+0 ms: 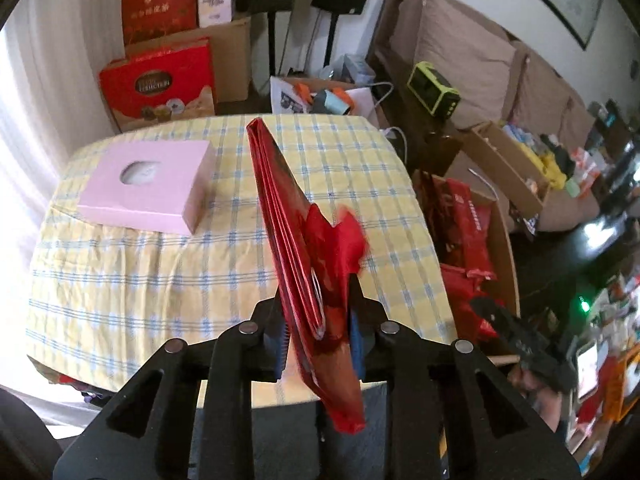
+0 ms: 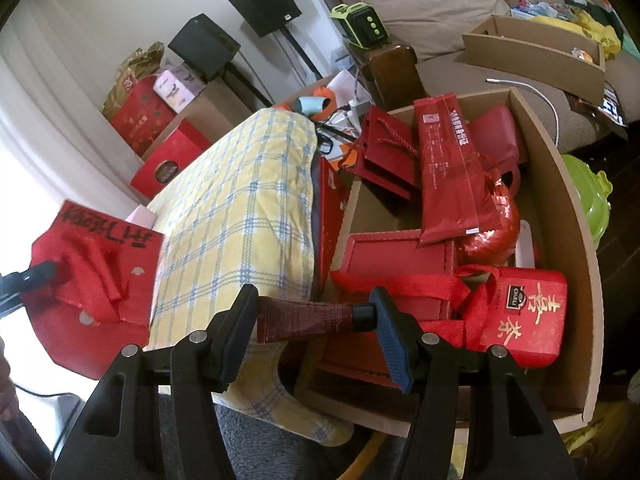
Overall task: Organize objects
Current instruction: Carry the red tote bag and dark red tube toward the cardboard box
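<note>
A: Grippers first. The left gripper (image 1: pixel 320 320) is clamped on a flat red paper bag with a red ribbon (image 1: pixel 296 240), held on edge above the table with the yellow checked cloth (image 1: pixel 160 292). The right gripper (image 2: pixel 312 320) grasps a dark red tube with a black cap (image 2: pixel 308 318) end to end, cap against the right pad, over the gap between the table and the brown cardboard box full of red packages (image 2: pixel 576 216).

B: What makes the step go well?

A: I think each thing must be carried over its place before the fingers let go. The bag is thin and floppy, so it should come down flat, not on its edge. The tube is held only by its ends; it can slip if the hand tilts.

B: Where can the bag go?

A: Farther on the cloth lies a flat pink cardboard box with a round window (image 1: pixel 148 186). Free cloth is beside it, well apart from the edge.
</note>
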{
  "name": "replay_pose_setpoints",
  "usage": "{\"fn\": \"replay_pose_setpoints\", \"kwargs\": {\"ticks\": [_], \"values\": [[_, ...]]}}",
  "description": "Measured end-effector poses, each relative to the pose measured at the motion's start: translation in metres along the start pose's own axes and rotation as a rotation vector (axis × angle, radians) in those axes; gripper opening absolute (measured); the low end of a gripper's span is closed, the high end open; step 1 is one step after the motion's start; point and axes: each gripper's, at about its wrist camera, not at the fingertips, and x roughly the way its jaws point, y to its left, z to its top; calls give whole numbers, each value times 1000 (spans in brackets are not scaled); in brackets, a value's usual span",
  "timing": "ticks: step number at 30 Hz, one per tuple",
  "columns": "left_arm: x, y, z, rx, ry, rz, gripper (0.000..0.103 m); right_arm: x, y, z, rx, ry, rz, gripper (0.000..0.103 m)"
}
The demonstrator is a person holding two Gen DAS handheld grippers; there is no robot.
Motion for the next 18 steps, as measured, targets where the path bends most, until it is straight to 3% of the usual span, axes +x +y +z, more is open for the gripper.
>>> {"fn": "replay_pose_setpoints", "kwargs": {"ticks": [7, 9, 14, 18], "values": [[53, 1, -2, -83, 58, -30, 22, 2, -2, 0, 11, 6, 2, 59], [59, -1, -6, -86, 35, -19, 22, 2, -2, 0, 12, 7, 1, 59], [55, -16, -13, 24, -4, -3, 8, 3, -1, -1, 14, 14, 9, 59], [39, -27, -18, 78, -78, 35, 6, -1, 1, 0, 18, 7, 20, 59]]}}
